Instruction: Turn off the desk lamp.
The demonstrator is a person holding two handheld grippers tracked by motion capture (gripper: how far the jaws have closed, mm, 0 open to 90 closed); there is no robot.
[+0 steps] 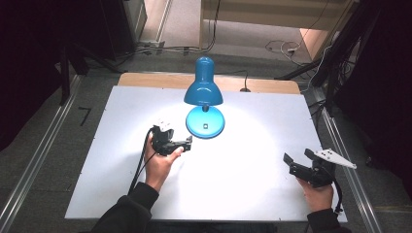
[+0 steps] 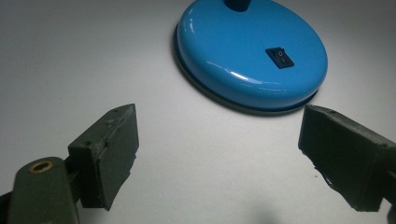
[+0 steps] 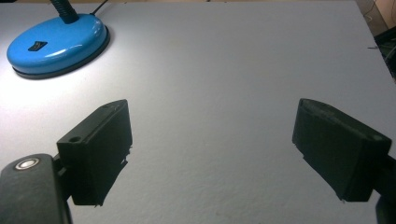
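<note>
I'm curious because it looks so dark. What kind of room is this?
Probably a lab or workshop set up for recording. A white table holds just a lit blue lamp, cables trail over the floor behind, and metal rails run beside the table.

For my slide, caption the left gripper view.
Open left gripper, jaws spread wide, faces the blue lamp base and its black rocker switch.

On the black rocker switch (image 2: 280,58) set in the blue lamp base (image 2: 233,51), small white marks resembling "I" and "O" can be made out. No other text can be read.
</note>
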